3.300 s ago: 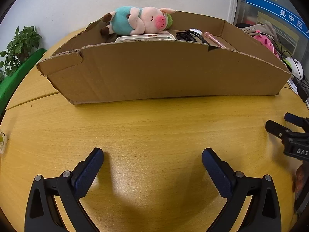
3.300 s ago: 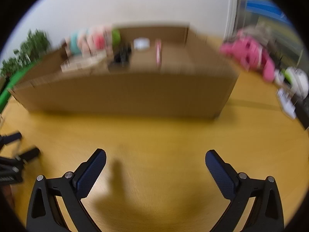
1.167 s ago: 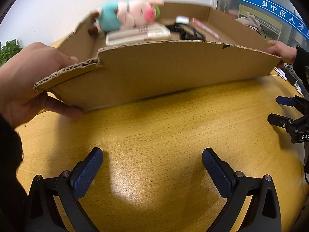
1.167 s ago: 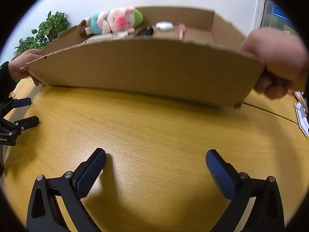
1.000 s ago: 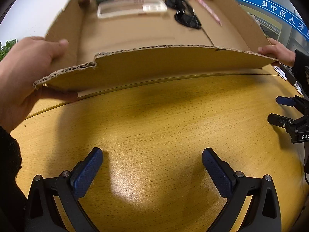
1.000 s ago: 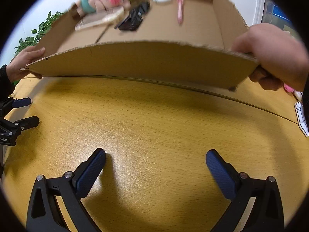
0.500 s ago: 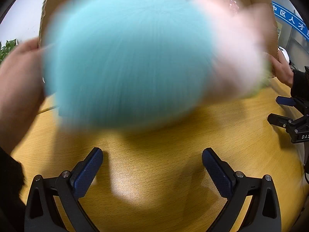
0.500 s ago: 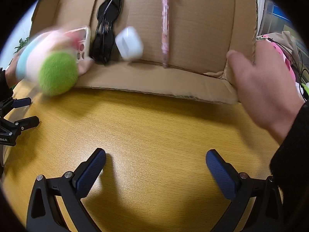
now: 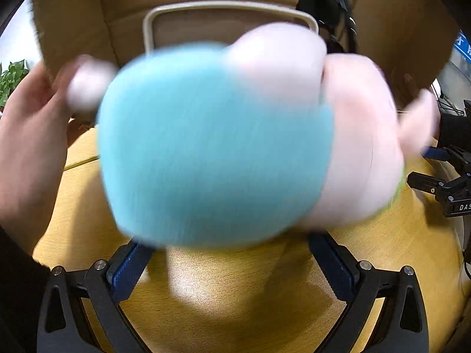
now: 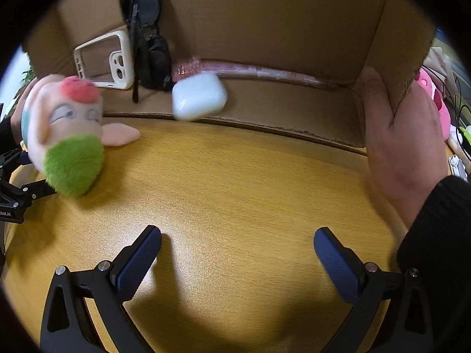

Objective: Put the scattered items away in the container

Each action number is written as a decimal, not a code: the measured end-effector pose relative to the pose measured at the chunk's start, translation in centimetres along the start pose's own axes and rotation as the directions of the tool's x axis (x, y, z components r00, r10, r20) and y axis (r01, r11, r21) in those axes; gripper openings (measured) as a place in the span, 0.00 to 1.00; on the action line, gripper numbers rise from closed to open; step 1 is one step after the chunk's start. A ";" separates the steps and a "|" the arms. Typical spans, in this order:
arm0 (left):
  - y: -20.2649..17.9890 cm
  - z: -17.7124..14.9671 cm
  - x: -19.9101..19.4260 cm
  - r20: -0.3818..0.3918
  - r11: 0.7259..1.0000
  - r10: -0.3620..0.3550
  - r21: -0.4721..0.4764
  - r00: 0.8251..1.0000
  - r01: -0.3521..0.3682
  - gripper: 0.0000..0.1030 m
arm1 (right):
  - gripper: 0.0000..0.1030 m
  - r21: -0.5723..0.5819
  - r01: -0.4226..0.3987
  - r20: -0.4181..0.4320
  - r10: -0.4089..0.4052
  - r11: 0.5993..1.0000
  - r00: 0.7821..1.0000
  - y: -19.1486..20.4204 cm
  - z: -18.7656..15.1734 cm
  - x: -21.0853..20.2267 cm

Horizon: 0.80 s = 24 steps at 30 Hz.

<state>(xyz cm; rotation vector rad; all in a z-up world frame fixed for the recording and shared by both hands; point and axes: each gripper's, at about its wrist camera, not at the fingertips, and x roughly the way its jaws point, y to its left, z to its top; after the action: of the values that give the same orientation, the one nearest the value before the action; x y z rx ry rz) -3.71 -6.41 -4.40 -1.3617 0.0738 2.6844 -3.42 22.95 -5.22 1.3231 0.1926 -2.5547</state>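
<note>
With both grippers' jaws spread wide and empty over the counter (image 10: 235, 182), the plush pig (image 10: 67, 138) tumbled from the tipped cardboard box (image 10: 265, 29) ahead of them, and the white earbud case (image 10: 198, 95) could bounce off the counter edge.

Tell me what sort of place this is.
Probably an office: a yellow wooden table, a blue wall sign with white lettering behind glass, and a green potted plant. Bare hands tip a brown cardboard box onto the table.

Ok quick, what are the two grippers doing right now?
Left hand-held gripper: open, holding nothing.
Right hand-held gripper: open, holding nothing.
</note>
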 end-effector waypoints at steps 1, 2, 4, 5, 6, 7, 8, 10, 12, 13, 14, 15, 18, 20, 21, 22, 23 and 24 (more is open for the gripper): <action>0.0 0.0 0.0 0.000 1.000 0.000 0.000 1.000 0.000 1.00 | 1.00 0.000 0.000 0.000 0.000 1.000 1.000 0.0 0.0 0.0; 0.0 0.0 0.0 0.000 1.000 0.000 0.000 1.000 0.000 1.00 | 1.00 0.000 0.000 0.000 0.000 1.000 1.000 0.0 0.0 -0.1; 0.0 0.0 0.0 0.000 1.000 0.000 0.000 1.000 0.000 1.00 | 1.00 0.000 0.000 0.000 0.000 1.000 1.000 0.0 0.0 -0.1; 0.0 0.1 0.1 0.000 1.000 0.000 0.000 1.000 0.000 1.00 | 1.00 0.000 0.000 0.000 0.000 1.000 1.000 0.0 0.1 -0.1; 0.0 0.1 0.1 0.000 1.000 0.000 0.000 1.000 0.000 1.00 | 1.00 0.000 0.000 0.000 0.000 1.000 1.000 0.0 0.1 -0.2; 0.0 0.1 0.1 0.000 1.000 0.000 0.000 1.000 0.000 1.00 | 1.00 0.000 -0.001 0.000 0.001 1.000 1.000 0.0 0.2 -0.3; 0.0 0.1 0.1 0.000 1.000 0.000 0.000 1.000 0.000 1.00 | 1.00 -0.001 -0.001 0.000 0.001 1.000 1.000 -0.1 0.2 -0.4; 0.0 0.1 0.1 0.000 1.000 0.000 0.000 1.000 0.000 1.00 | 1.00 -0.001 0.000 0.000 0.000 1.000 1.000 -0.1 0.3 -0.7; 0.0 0.1 0.2 0.000 1.000 0.000 -0.001 1.000 0.000 1.00 | 1.00 -0.001 -0.001 0.000 0.001 1.000 1.000 -0.1 0.4 -0.9; 0.0 0.1 0.1 0.000 1.000 0.000 0.000 1.000 0.000 1.00 | 1.00 -0.001 -0.001 0.000 0.001 1.000 1.000 -0.1 0.5 -1.0; 0.1 0.1 0.2 0.000 1.000 0.000 0.000 1.000 0.000 1.00 | 1.00 -0.001 -0.001 0.000 0.001 1.000 1.000 -0.2 0.5 -1.1; 0.1 0.1 0.2 0.000 1.000 0.000 0.000 1.000 0.000 1.00 | 1.00 -0.001 -0.001 0.000 0.001 1.000 1.000 -0.2 0.5 -1.1; 0.1 0.1 0.2 0.000 1.000 0.000 0.000 1.000 0.000 1.00 | 1.00 -0.001 -0.001 0.000 0.001 1.000 1.000 -0.2 0.5 -1.1; 0.1 0.1 0.2 0.000 1.000 0.000 0.000 1.000 0.000 1.00 | 1.00 -0.001 -0.001 0.000 0.001 1.000 1.000 -0.2 0.6 -1.2; 0.1 0.1 0.2 0.000 1.000 0.000 0.000 1.000 0.000 1.00 | 1.00 -0.001 -0.001 0.000 0.001 1.000 1.000 -0.2 0.6 -1.2; 0.1 0.1 0.2 0.000 1.000 -0.001 0.001 1.000 0.001 1.00 | 1.00 -0.001 -0.001 0.000 0.001 1.000 1.000 -0.2 0.6 -1.3; 0.1 0.1 0.2 0.000 1.000 0.000 0.000 1.000 0.000 1.00 | 1.00 -0.001 -0.001 0.000 0.001 1.000 1.000 -0.2 0.6 -1.2; 0.1 0.1 0.2 0.000 1.000 -0.001 0.001 1.000 0.001 1.00 | 1.00 -0.001 -0.001 0.000 0.001 1.000 1.000 -0.2 0.5 -1.2</action>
<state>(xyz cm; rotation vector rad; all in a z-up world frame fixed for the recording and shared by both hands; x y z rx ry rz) -3.94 -6.52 -4.47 -1.3613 0.0743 2.6832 -3.24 23.22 -3.94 1.3228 0.1937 -2.5532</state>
